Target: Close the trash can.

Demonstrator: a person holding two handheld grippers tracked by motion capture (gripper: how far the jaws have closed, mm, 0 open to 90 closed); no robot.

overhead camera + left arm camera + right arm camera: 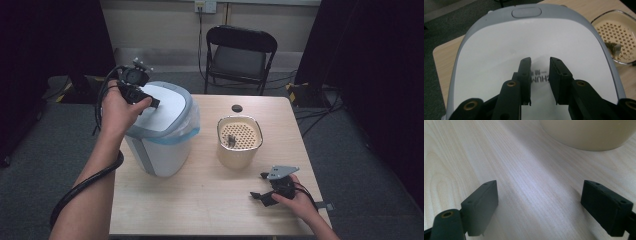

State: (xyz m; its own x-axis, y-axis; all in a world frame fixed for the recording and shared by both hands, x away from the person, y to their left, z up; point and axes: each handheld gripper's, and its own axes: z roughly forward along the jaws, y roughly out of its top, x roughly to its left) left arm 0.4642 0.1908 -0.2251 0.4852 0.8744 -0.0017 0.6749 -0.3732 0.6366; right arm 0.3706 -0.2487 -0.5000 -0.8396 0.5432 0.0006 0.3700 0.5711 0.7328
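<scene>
A white bin [162, 147] with a grey-rimmed lid [524, 37] and a blue liner stands on the left of the table. My left gripper [155, 103] hangs just over the lid's near part; in the left gripper view its jaws [540, 60] stand a narrow gap apart with nothing between them. A beige bowl with a perforated insert [239, 137] sits at the table's middle and holds a small dark scrap [231, 140]. At the front right my right gripper [258, 185] lies low on the table, open and empty [539, 192], facing the bowl's wall [586, 132].
A small black round cap [237, 108] lies behind the bowl. A black folding chair [240, 55] stands beyond the table's far edge. Bare wood [200, 200] stretches between the bin, the bowl and the front edge. Cables trail from both grippers.
</scene>
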